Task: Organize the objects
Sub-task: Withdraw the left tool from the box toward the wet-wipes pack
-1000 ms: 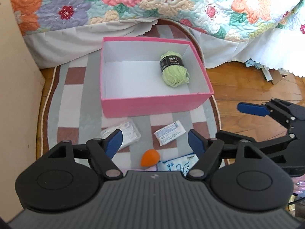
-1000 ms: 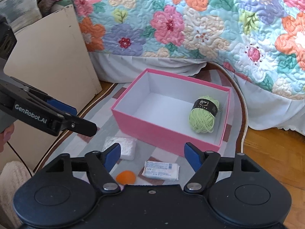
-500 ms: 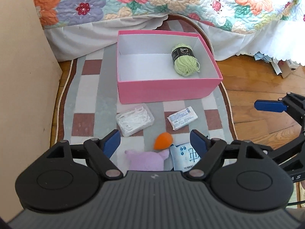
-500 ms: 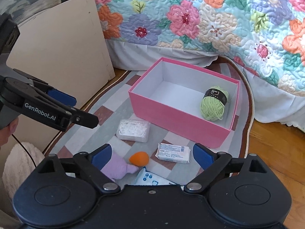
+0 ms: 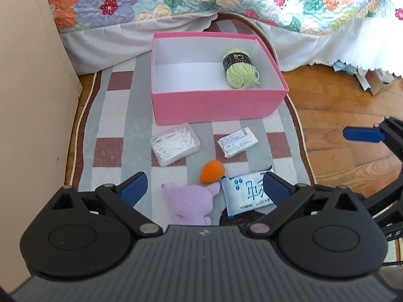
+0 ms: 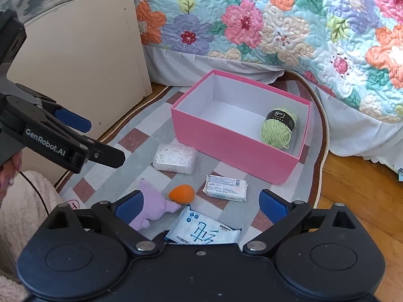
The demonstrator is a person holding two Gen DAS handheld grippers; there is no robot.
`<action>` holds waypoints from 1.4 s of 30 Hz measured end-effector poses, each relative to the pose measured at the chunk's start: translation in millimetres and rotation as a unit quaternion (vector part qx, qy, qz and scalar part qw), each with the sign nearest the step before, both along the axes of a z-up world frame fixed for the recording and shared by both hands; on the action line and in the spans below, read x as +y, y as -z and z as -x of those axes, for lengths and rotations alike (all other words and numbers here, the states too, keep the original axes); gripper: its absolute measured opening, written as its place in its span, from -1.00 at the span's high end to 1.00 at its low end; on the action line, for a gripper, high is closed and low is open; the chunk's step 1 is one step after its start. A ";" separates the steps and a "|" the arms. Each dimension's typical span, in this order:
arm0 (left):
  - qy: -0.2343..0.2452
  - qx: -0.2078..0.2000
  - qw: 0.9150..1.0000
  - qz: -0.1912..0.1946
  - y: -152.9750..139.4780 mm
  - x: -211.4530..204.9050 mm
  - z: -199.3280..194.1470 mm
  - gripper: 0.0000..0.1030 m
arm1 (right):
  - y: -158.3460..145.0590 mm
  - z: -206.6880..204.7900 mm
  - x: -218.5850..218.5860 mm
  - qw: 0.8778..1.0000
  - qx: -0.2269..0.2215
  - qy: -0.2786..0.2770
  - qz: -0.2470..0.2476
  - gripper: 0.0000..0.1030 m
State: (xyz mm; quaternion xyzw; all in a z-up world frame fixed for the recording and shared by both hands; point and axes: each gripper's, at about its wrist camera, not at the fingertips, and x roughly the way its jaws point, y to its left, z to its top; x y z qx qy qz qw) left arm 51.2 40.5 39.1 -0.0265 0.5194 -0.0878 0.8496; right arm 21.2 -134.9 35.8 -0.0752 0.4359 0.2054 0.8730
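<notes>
One pink box [image 5: 216, 105] on the rug [image 5: 113, 115], holding only a green yarn ball [image 5: 240, 71] at its 3 o'clock side. Left claw [image 5: 205, 188] empty, jaws opening wide over the purple plush [image 5: 192, 205]; orange sponge [image 5: 212, 170] at 12, wipes pack [image 5: 248, 192] at 3. Right claw [image 6: 201, 205] empty, jaws opening above the same pack. Floss case [image 5: 175, 144] and tissue packet [image 5: 238, 142] lie between claws and box. Cabinet [image 5: 27, 100] borders the rug at 9 o'clock, bare floor [image 5: 340, 105] at 3.

Bright daylight, soft shadows, sharp focus, fisheye bending at edges
</notes>
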 end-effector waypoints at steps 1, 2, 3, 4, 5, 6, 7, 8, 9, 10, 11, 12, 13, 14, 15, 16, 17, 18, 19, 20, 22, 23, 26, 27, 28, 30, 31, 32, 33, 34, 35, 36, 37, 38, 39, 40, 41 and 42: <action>0.000 0.001 1.000 0.000 0.9 -0.4 0.9 -0.93 | -0.3 0.9 0.0 1.000 -0.002 -0.002 0.001 -0.94; 0.000 0.001 1.000 0.001 1.5 -1.0 1.5 -0.93 | -0.5 1.4 0.1 1.000 -0.003 -0.003 0.003 -0.94; 0.002 0.001 1.000 0.002 2.7 -1.8 2.4 -0.93 | -0.8 2.1 0.4 1.000 -0.005 -0.004 0.005 -0.94; 0.004 0.003 1.000 0.002 3.9 -2.9 2.8 -0.93 | -0.7 2.4 0.3 1.000 -0.005 -0.006 0.006 -0.94; 0.007 0.004 1.000 0.001 5.3 -4.4 3.5 -0.93 | -0.2 2.9 0.0 1.000 -0.005 -0.007 0.006 -0.94; 0.012 0.007 1.000 -0.001 7.3 -6.6 3.9 -0.93 | 0.6 3.5 -0.4 1.000 -0.004 -0.008 0.006 -0.94; 0.014 0.012 1.000 -0.003 9.3 -8.3 4.3 -0.93 | 2.1 4.1 -0.7 1.000 -0.002 -0.010 0.006 -0.94; 0.015 0.017 1.000 -0.004 11.7 -9.7 4.5 -0.93 | 2.9 5.1 -1.2 1.000 -0.001 -0.012 0.006 -0.94; 0.016 0.021 1.000 -0.002 13.4 -10.4 4.8 -0.93 | 3.3 6.9 -1.2 1.000 -0.004 -0.015 0.003 -0.94; 0.018 0.025 1.000 0.001 15.3 -11.4 5.2 -0.93 | 3.0 8.6 -1.2 1.000 -0.009 -0.018 0.001 -0.94; 0.019 0.029 0.999 0.004 17.1 -11.9 5.7 -0.93 | 2.4 10.7 -0.6 1.000 -0.014 -0.022 0.001 -0.94; 0.020 0.032 0.999 0.005 18.9 -12.4 6.7 -0.93 | 1.7 13.1 -0.1 0.999 -0.021 -0.027 0.005 -0.94; 0.020 0.036 0.999 0.007 20.5 -12.6 7.1 -0.93 | 1.0 15.6 0.1 0.999 -0.029 -0.031 0.007 -0.94; 0.020 0.038 0.999 0.007 21.8 -12.8 7.5 -0.93 | 0.8 18.1 0.1 0.999 -0.037 -0.034 0.009 -0.94; 0.021 0.040 0.999 0.007 23.2 -13.3 8.1 -0.93 | 1.4 20.0 0.1 0.998 -0.042 -0.036 0.011 -0.94; 0.024 0.040 0.999 0.004 24.3 -14.2 8.4 -0.93 | 2.7 21.3 -0.5 0.998 -0.042 -0.040 0.009 -0.94; 0.030 0.038 0.999 0.001 25.3 -15.3 9.1 -0.93 | 4.4 22.2 -1.4 0.998 -0.037 -0.048 0.000 -0.94; 0.035 0.037 0.999 -0.002 26.4 -16.3 9.6 -0.93 | 7.1 22.2 -2.6 0.998 -0.026 -0.055 -0.014 -0.94; 0.037 0.037 0.999 -0.002 27.8 -16.4 9.7 -0.93 | 10.7 22.6 -3.5 0.998 -0.016 -0.057 -0.026 -0.94; 0.036 0.040 0.999 0.001 29.9 -16.0 9.4 -0.93 | 13.9 22.4 -4.4 0.998 -0.009 -0.057 -0.035 -0.94; 0.036 0.047 0.998 0.008 34.8 -14.4 7.9 -0.93 | 21.6 22.5 -6.5 0.997 0.001 -0.051 -0.050 -0.94; 0.036 0.048 0.998 0.011 36.8 -13.6 7.0 -0.93 | 25.6 22.1 -8.3 0.997 0.005 -0.046 -0.057 -0.94; 0.034 0.042 0.998 0.013 41.0 -11.5 4.6 -0.93 | 35.8 23.3 -12.0 0.998 0.008 -0.025 -0.062 -0.94; 0.032 0.039 0.999 0.015 42.6 -10.9 4.1 -0.93 | 39.3 23.5 -13.0 0.998 0.007 -0.018 -0.059 -0.94; 0.027 0.034 0.999 0.013 43.6 -10.4 3.7 -0.93 | 42.4 23.6 -13.5 0.998 0.006 -0.014 -0.056 -0.94; 0.018 0.024 1.000 0.003 46.3 -10.2 2.1 -0.93 | 50.2 21.8 -14.3 0.998 0.023 -0.013 -0.050 -0.94; 0.019 0.023 1.000 0.003 48.3 -10.2 0.1 -0.93 | 54.6 19.8 -15.5 0.998 0.035 -0.015 -0.052 -0.94; 0.020 0.022 1.000 0.008 50.7 -10.0 -1.7 -0.93 | 58.6 18.1 -16.1 0.997 0.044 -0.015 -0.057 -0.94; 0.019 0.022 0.999 0.019 54.0 -9.5 -3.6 -0.93 | 63.5 15.8 -17.1 0.997 0.053 -0.010 -0.063 -0.94; 0.019 0.023 0.999 0.027 57.3 -9.7 -5.2 -0.93 | 68.1 13.3 -18.3 0.996 0.062 -0.001 -0.065 -0.94; 0.020 0.025 0.999 0.034 61.1 -10.6 -6.9 -0.93 | 73.3 10.6 -19.6 0.995 0.068 0.012 -0.069 -0.94; 0.021 0.029 0.999 0.039 66.1 -12.5 -8.8 -0.93 | 78.6 7.9 -22.3 0.994 0.073 0.026 -0.077 -0.94; 0.022 0.032 0.998 0.040 70.4 -14.5 -9.8 -0.93 | 83.3 6.5 -25.3 0.993 0.076 0.037 -0.084 -0.94; 0.023 0.034 0.998 0.042 75.3 -16.6 -11.1 -0.93 | 88.5 4.9 -27.5 0.992 0.078 0.045 -0.090 -0.94; 0.025 0.036 0.998 0.039 80.3 -19.3 -11.4 -0.93 | 93.3 4.0 -29.0 0.991 0.080 0.049 -0.093 -0.94; 0.029 0.036 0.998 0.034 84.2 -21.7 -11.7 -0.93 | 96.9 3.8 -29.5 0.991 0.079 0.050 -0.092 -0.94; 0.032 0.035 0.998 0.028 87.8 -24.1 -11.6 -0.92 | 99.7 4.2 -29.6 0.991 0.079 0.050 -0.091 -0.94; 0.034 0.036 0.998 0.025 91.4 -25.9 -11.6 -0.91 | 101.2 5.3 -28.5 0.991 0.083 0.044 -0.094 -0.94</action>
